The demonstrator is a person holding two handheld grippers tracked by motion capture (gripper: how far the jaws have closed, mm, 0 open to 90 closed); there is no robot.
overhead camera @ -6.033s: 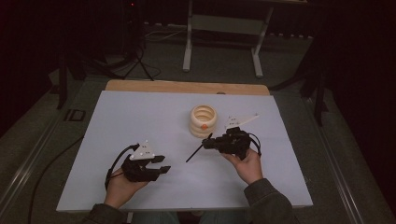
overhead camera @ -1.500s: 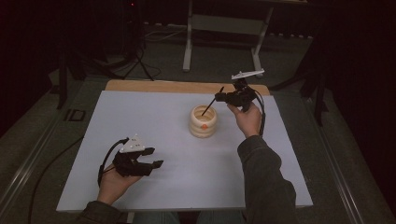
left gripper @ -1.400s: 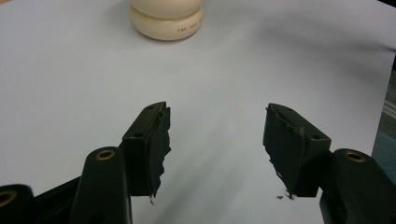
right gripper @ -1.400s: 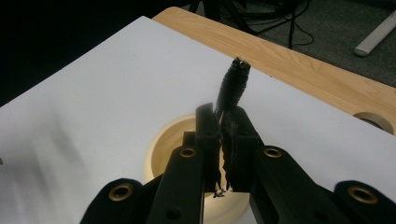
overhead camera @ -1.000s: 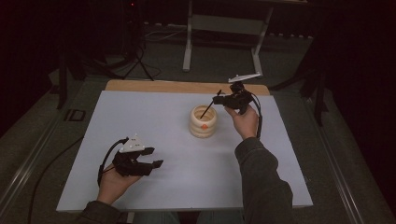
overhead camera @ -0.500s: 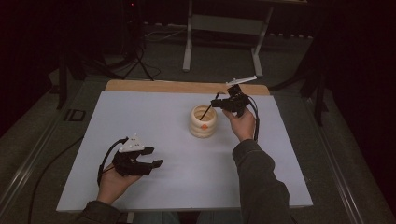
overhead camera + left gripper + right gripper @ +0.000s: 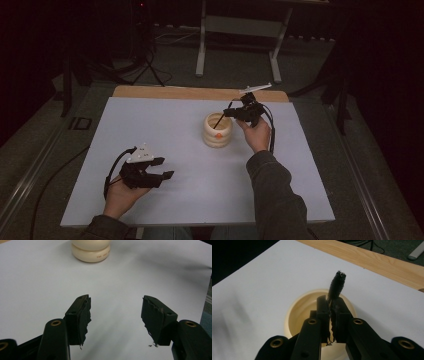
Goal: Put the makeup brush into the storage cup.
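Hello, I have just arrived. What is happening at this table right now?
A person works at a white table with a hand-held gripper in each hand. The right hand-held gripper is shut on a thin black stick and holds it slanted above the opening of a cream ribbed pot, with the stick's lower end at the pot's mouth. The left hand-held gripper is open, holds nothing, and sits over the near left part of the table, apart from the pot.

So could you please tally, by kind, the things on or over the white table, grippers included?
Grippers: 2, left and right
Cream pots: 1
Black sticks: 1
Total: 4
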